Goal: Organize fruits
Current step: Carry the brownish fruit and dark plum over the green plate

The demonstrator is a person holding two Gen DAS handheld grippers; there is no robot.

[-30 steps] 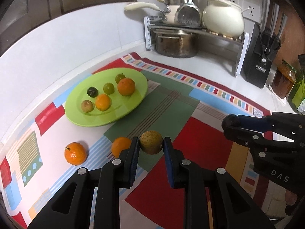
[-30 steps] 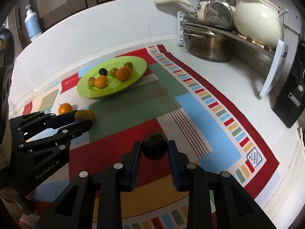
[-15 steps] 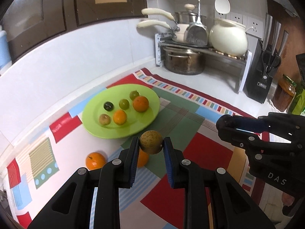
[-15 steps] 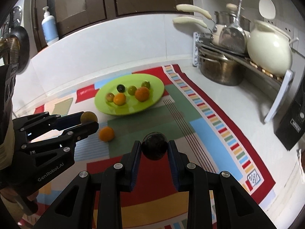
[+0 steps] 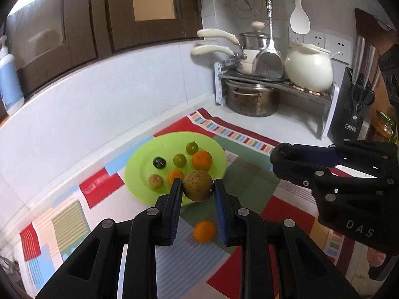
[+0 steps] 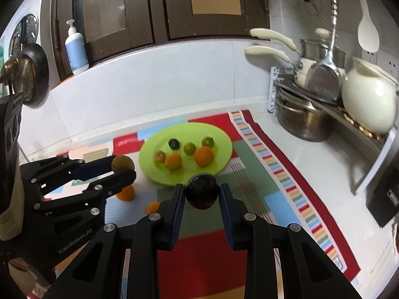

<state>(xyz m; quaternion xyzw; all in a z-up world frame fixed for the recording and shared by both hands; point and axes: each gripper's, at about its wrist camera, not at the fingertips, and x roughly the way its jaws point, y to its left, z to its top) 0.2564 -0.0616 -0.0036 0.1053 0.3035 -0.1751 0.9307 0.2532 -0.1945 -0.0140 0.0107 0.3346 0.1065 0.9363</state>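
Left wrist, jaws clamping speckled fruit [image 5: 198, 185], raised

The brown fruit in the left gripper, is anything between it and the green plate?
Nothing visible. The brown fruit is held above the mat, at the near rim of the green plate; five fruits sit there, with bare space nearest the gripper.

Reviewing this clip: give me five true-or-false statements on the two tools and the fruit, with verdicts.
1. The left tool grips a speckled brown-green round fruit. True.
2. The right tool is empty. False: it grips a dark, almost black round fruit.
3. The round lime-green plate holds six fruits. True.
4. No fruit lies on the patchwork-coloured mat. False: two small oranges lie there.
5. The held fruits rest on the plate. False: both are in the air.
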